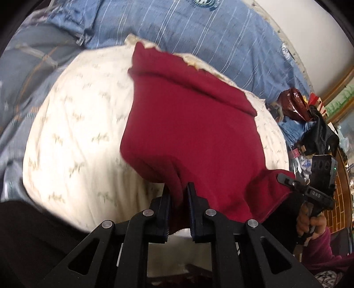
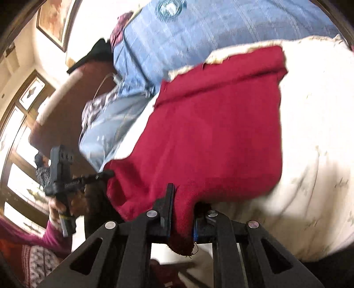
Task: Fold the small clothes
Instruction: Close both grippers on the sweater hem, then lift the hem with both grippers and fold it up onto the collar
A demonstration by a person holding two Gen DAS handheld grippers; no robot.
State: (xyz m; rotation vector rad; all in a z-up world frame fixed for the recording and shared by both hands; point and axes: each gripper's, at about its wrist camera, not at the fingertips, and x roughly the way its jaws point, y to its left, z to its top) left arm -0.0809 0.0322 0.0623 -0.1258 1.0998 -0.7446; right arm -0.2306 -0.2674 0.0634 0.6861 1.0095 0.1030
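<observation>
At bottom centre the left tongs (image 1: pixel 178 210) and right tongs (image 2: pixel 182 212) each pinch a near corner of the red garment (image 1: pixel 188 124), which drapes up-frame over the cream pillow (image 1: pixel 73 133). Uneven lifting could skew the fold.

Motion blur smears the cream pillow (image 2: pixel 309 133); the red garment (image 1: pixel 190 133) hides its middle.

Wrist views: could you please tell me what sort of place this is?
Most likely a bedroom at home: a cream patterned pillow lies on blue striped bedding, with a framed picture on the wall.
</observation>
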